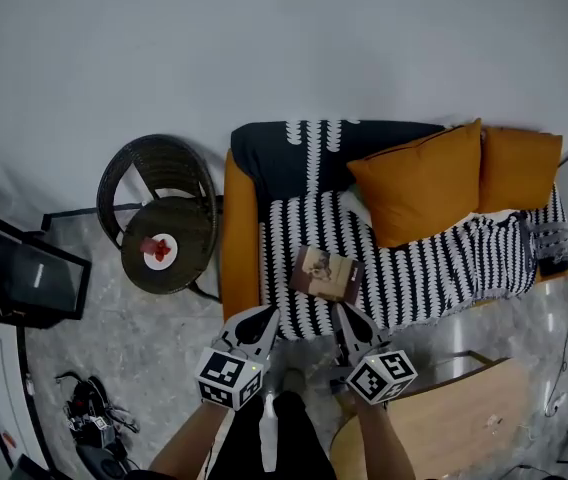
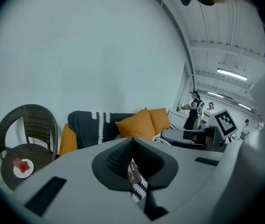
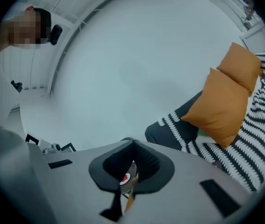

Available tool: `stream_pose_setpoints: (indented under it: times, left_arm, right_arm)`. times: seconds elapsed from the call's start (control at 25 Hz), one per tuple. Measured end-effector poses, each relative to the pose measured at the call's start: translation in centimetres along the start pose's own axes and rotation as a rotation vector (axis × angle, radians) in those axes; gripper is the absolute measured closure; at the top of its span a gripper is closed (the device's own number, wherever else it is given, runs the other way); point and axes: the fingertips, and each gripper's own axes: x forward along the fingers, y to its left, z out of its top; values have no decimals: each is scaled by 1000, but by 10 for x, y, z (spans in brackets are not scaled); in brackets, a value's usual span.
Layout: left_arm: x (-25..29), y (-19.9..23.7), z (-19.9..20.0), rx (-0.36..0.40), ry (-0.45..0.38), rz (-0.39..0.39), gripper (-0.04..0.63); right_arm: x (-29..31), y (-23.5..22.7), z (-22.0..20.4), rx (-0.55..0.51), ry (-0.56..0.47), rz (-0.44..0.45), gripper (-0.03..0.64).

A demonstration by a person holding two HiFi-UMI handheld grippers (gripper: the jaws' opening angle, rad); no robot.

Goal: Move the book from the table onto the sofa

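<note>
One book (image 1: pixel 326 274), lying flat and cover-up on the sofa's (image 1: pixel 242 238) striped throw (image 1: pixel 434 268), long axis roughly along the seat, slightly skewed. Placing looks basically done to me. Left gripper (image 1: pixel 254 320) and right gripper (image 1: pixel 352 320) hang just in front of it, fingers fully closed, holding nothing. Next move's just backing off.

The sofa (image 1: pixel 242 240) wears matt cloth, its cushions (image 1: pixel 419 183) too; the chair (image 1: pixel 189 258) is dark woven wicker, and the tabletop (image 1: pixel 464 418) is smooth pale wood.
</note>
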Motion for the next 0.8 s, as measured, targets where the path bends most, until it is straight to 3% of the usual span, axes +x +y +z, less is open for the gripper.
stream_pose_setpoints:
  times: [0.2, 0.8]
  left_arm:
    - [-14, -10, 18, 12, -27, -9, 581]
    - [-78, -46, 89, 75, -95, -48, 580]
  right_arm:
    - [-8, 24, 13, -100, -7, 16, 594]
    - [-45, 115, 66, -235, -86, 53, 594]
